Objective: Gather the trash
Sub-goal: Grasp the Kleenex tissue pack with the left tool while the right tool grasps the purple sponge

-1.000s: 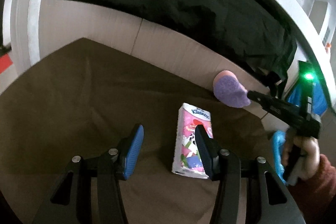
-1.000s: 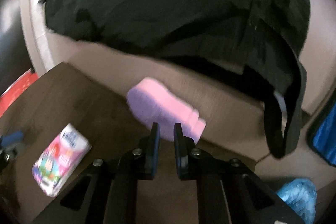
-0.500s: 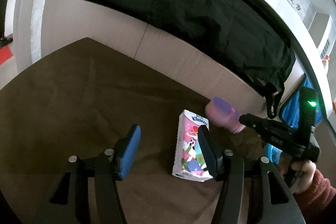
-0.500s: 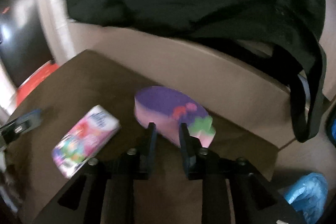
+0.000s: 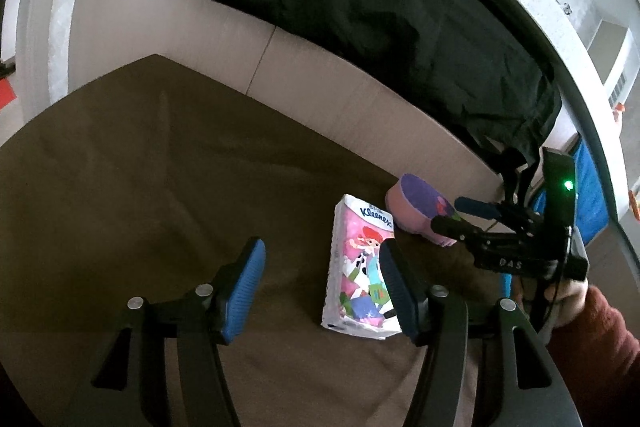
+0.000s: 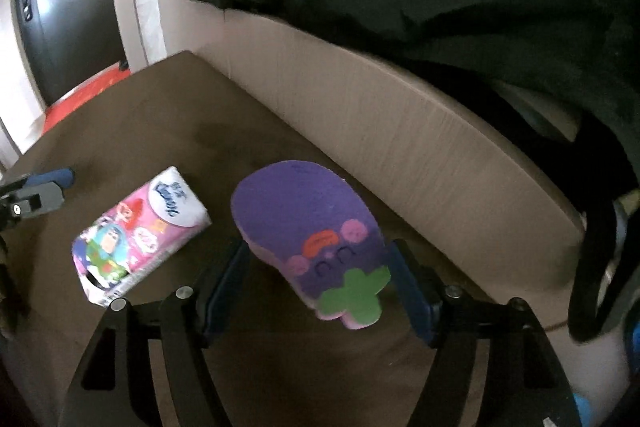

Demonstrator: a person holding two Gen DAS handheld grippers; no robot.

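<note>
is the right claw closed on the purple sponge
No, the right claw is open, its fingers standing apart on either side of the purple sponge on the brown table.

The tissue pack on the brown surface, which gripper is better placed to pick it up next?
Left. The left gripper is open with its right finger already beside the tissue pack. The right gripper is open around the purple sponge, with the pack off to its left.
</note>
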